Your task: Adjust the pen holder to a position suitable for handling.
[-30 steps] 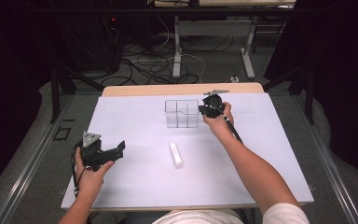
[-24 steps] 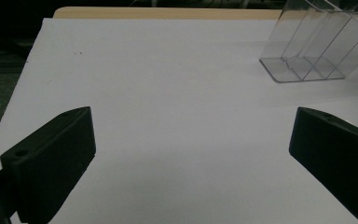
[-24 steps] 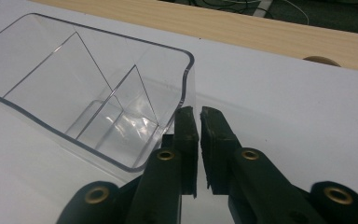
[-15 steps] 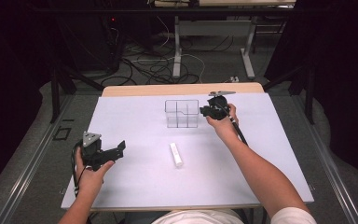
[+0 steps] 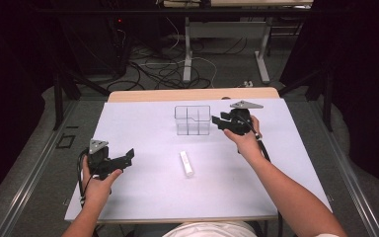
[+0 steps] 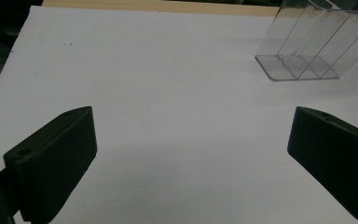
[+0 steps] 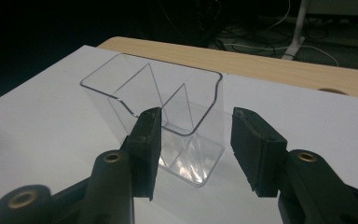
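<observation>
The clear plastic holder (image 5: 193,120) is standing upright near the far edge of the white table (image 5: 143,192), and the right gripper (image 5: 219,122) is sitting just beside its right wall. The jaws of this gripper have just been opening; in the right gripper view the holder (image 7: 168,112) is lying beyond the two pads and nothing is pressed between them. The left gripper (image 5: 128,157) is resting near the front left of the table with its jaws wide apart and holding nothing. A small white stick (image 5: 186,163) is lying alone between the two hands, well apart from the holder. I think the main risk is that the light holder is sliding or tipping if the right gripper is brushing its wall while moving away, because a pad is very near the corner. It is hard to see the inner walls of the holder (image 6: 314,44), since the plastic is transparent, and the left gripper view is cutting off its top.
</observation>
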{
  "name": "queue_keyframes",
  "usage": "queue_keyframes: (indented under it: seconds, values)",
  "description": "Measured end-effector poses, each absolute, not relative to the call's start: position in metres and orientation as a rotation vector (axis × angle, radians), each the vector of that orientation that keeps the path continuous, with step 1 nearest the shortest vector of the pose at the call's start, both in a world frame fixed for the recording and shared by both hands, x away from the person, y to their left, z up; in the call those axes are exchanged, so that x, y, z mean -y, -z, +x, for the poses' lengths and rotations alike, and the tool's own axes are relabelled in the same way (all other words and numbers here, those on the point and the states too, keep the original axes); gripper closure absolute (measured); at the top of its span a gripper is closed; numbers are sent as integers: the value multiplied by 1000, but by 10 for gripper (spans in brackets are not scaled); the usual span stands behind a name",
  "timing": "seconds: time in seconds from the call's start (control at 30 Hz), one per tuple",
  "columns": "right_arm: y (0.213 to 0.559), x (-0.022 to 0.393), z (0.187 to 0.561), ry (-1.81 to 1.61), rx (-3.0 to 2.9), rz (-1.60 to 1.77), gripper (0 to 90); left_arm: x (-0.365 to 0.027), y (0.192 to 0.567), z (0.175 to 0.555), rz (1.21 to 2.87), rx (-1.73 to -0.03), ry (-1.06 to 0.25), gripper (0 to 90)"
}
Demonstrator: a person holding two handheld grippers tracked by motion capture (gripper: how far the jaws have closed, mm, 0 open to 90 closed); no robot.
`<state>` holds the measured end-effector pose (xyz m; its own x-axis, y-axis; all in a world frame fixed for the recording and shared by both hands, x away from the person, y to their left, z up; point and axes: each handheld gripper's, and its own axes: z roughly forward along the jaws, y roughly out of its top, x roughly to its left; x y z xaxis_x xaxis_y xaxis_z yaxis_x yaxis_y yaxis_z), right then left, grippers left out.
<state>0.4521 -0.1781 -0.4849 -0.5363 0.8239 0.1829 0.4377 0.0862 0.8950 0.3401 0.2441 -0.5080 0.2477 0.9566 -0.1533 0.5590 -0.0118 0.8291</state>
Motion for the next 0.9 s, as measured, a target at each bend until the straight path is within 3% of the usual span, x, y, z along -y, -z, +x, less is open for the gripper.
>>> queue_keyframes:
  seconds: [0.53,0.9]
  values:
    - [480,183,412,-1492,-2078,1150,413,-237,508,342,1692,-1387,-544,13]
    - [485,182,402,-1344,-2130,1405,185,-237,505,342,1692,-1376,-531,16]
